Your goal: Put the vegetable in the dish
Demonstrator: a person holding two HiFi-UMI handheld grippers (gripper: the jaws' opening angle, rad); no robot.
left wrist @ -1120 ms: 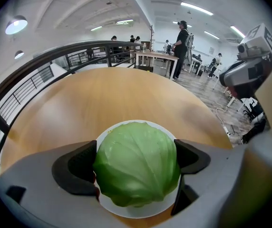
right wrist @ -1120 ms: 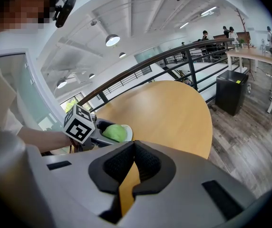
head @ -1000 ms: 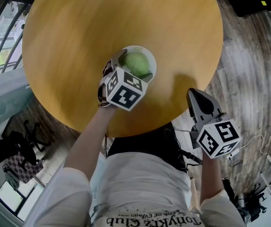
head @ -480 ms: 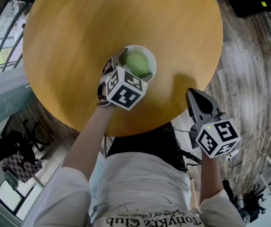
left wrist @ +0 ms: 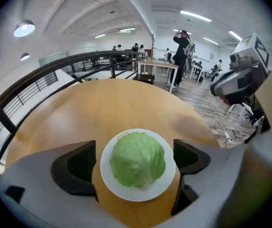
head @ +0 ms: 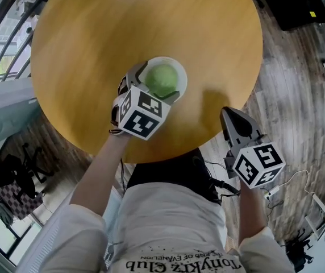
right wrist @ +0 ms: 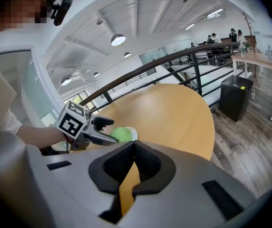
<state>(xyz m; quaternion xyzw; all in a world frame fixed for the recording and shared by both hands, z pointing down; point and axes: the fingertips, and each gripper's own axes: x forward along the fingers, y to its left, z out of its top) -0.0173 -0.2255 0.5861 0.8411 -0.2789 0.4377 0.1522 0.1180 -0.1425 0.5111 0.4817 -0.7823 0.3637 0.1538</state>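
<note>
The round, leafy green cabbage (left wrist: 137, 159) sits in the small white dish (head: 181, 73), low in the middle of the round wooden table (head: 94, 33); smooth bare top spreads wide above and to the left; the left gripper (head: 158, 83) has its jaws spread either side of the dish, off the leaves; the right gripper (right wrist: 133, 148), jaws pressed together on nothing, hangs at the table's lower right edge, over plank floor (head: 299, 67).

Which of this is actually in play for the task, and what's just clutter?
In play:
- cabbage, sitting in the dish
- left gripper, jaws open either side of the dish
- table

Just there:
- right gripper, jaws shut, empty, by the table's edge
- black bin
- railing
- people far behind
</note>
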